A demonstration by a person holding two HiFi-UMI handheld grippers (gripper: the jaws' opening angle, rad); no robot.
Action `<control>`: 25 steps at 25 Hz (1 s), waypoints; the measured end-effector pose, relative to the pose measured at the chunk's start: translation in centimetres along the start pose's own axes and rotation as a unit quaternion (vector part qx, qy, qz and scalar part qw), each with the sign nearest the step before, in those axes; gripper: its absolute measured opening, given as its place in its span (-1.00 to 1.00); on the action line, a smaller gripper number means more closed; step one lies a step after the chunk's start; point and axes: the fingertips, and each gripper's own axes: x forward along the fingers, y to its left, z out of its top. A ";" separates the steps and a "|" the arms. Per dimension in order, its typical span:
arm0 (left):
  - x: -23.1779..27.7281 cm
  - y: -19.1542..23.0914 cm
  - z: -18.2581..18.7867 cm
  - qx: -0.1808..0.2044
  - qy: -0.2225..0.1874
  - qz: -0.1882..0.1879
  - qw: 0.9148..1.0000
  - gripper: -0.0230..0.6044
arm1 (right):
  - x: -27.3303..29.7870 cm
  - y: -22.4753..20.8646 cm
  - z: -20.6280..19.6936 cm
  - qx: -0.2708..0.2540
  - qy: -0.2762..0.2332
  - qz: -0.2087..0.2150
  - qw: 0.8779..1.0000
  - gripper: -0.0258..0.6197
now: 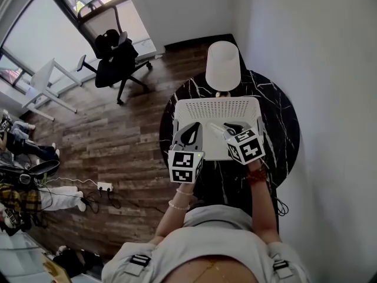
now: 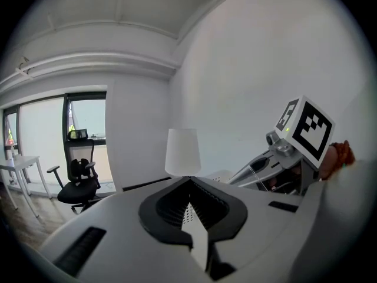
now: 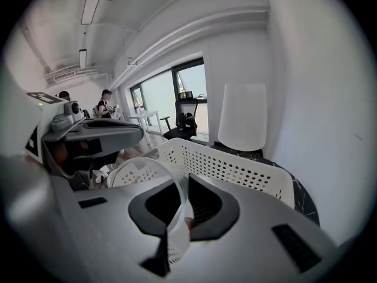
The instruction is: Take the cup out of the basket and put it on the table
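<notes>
A white perforated basket (image 1: pixel 218 106) stands on the round black marble table (image 1: pixel 277 122). My right gripper (image 1: pixel 232 128) is over the basket's right half and shut on the wall of a clear plastic cup (image 3: pixel 147 178). In the right gripper view the cup's rim tilts to the left of the gripper (image 3: pixel 179 211), above the basket's inside (image 3: pixel 235 170). My left gripper (image 1: pixel 189 135) hovers over the basket's left front part. Its jaws are together with nothing between them (image 2: pixel 191 208). The cup is hard to make out in the head view.
A white lamp (image 1: pixel 222 66) stands at the table's far edge behind the basket. White walls close in on the right and behind. A black office chair (image 1: pixel 115 58) and a white desk (image 1: pixel 44 78) are off to the left on the wooden floor.
</notes>
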 end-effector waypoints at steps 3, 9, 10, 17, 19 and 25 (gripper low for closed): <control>0.1 -0.2 -0.1 0.004 0.000 0.002 1.000 -0.90 | -0.5 0.0 0.1 0.002 -0.008 -0.002 1.000 -0.83; 0.2 -0.8 -0.1 0.013 -0.001 0.002 1.000 -0.90 | -1.9 0.0 0.7 0.004 -0.026 -0.004 1.000 -0.83; 0.2 -0.8 0.0 0.014 0.000 0.001 1.000 -0.90 | -2.2 0.0 0.9 0.004 -0.030 -0.005 1.000 -0.83; -0.3 -1.3 0.4 0.041 -0.001 0.003 0.999 -0.90 | -4.2 0.4 2.2 0.006 -0.058 -0.010 0.998 -0.83; -0.4 -1.4 0.3 0.037 -0.002 0.002 0.999 -0.90 | -4.7 0.4 2.4 0.006 -0.068 -0.013 0.998 -0.83; -0.7 -1.9 0.4 0.050 0.000 0.000 0.999 -0.90 | -5.8 0.5 3.0 0.008 -0.092 -0.016 0.996 -0.83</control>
